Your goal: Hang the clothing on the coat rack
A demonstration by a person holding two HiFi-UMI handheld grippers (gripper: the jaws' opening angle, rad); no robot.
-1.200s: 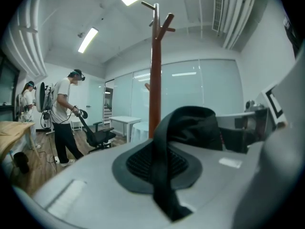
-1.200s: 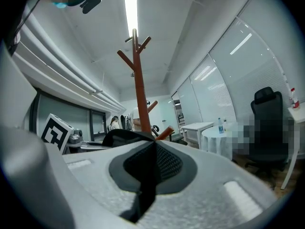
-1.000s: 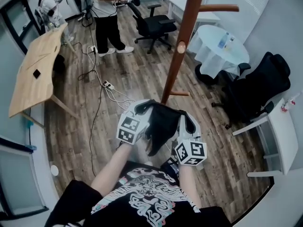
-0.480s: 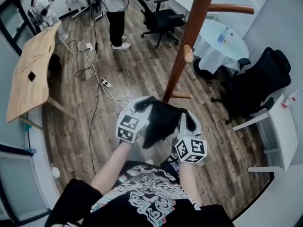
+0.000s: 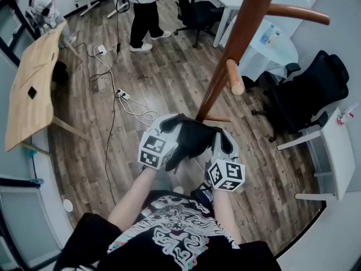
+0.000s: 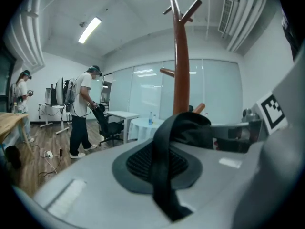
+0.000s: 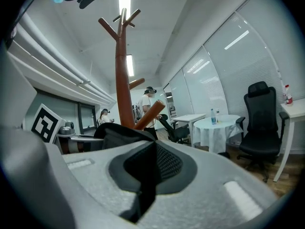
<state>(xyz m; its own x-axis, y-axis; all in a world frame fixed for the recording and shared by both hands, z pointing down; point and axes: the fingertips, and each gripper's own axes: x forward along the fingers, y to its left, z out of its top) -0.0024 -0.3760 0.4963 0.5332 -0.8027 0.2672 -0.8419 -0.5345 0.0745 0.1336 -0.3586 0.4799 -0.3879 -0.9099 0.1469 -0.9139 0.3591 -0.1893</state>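
A black garment (image 5: 192,140) is stretched between my two grippers just in front of the brown wooden coat rack (image 5: 240,41). My left gripper (image 5: 169,130) is shut on a black strap of the garment (image 6: 164,175) that runs down over its pad. My right gripper (image 5: 221,140) is shut on the garment's other edge (image 7: 143,185). The rack's trunk (image 6: 181,66) rises straight ahead in both gripper views, with a low peg (image 5: 235,77) close above the garment and forked pegs (image 7: 123,20) at the top.
A person (image 5: 148,4) stands at the back near a black office chair (image 5: 197,10). A wooden table (image 5: 28,89) is at the left, cables (image 5: 121,97) lie on the floor. A round white table (image 5: 276,41), a second black chair (image 5: 307,95) and a white desk (image 5: 333,157) are at the right.
Both grippers have carried the garment closer to the rack and higher. The trunk and its low peg now loom larger and nearer above the garment.
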